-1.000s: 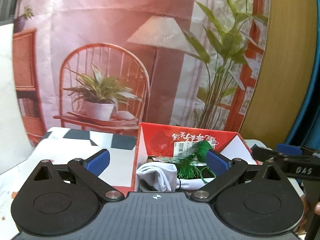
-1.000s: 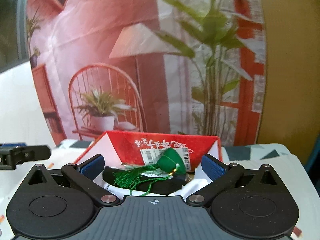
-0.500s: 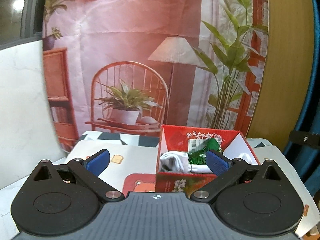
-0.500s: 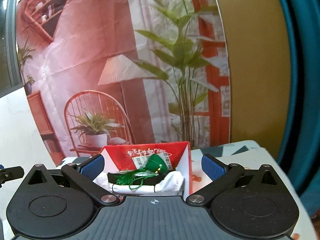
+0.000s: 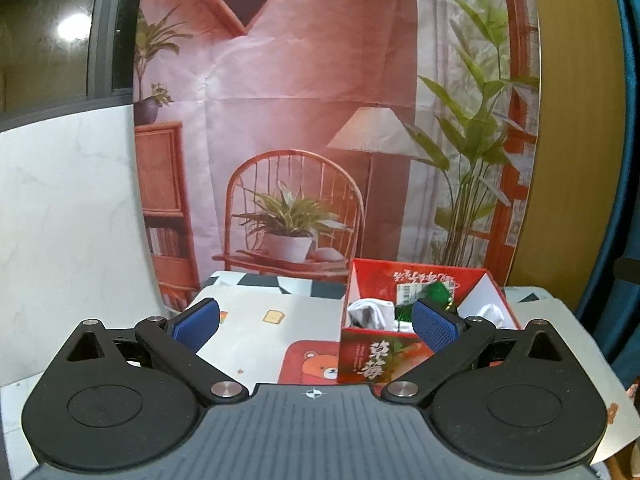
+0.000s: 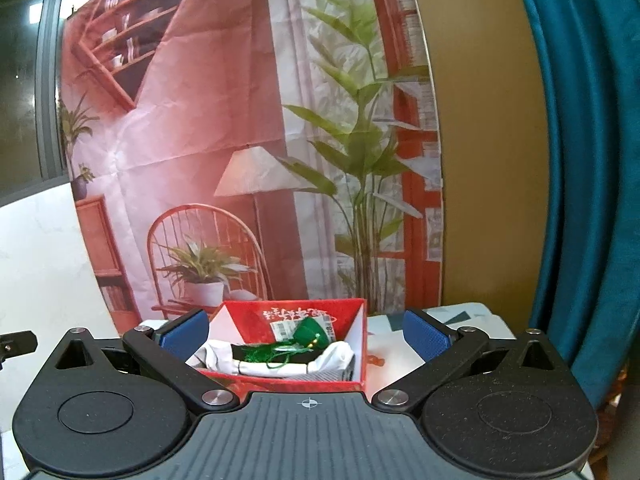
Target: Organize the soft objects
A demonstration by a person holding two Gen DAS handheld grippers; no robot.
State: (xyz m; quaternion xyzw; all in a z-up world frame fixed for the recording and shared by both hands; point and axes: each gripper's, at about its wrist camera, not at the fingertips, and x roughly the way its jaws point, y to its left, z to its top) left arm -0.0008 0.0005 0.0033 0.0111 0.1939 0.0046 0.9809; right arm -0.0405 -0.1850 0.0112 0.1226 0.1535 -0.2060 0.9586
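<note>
A red cardboard box [image 5: 372, 360] [image 6: 362, 344] stands open on the table. Inside lie white socks [image 5: 370, 314] [image 6: 332, 360], a black soft item [image 6: 276, 354] and a green tasselled ornament [image 5: 438, 292] [image 6: 306, 332]. My left gripper [image 5: 316, 324] is open and empty, held back from the box, which sits ahead to the right of its centre. My right gripper [image 6: 308, 336] is open and empty too, with the box seen between its blue pads [image 6: 422, 340], some way ahead.
The table carries a white cloth [image 5: 280, 320] with a toast motif and a red bear print [image 5: 312, 364]. A printed backdrop [image 5: 300, 120] of a chair and plants hangs behind. A teal curtain [image 6: 580, 160] is on the right, a white wall panel [image 5: 60, 220] on the left.
Both grippers have drawn back and up from the box, which now looks smaller and farther. The right gripper's arm has left the left wrist view. Both stayed open.
</note>
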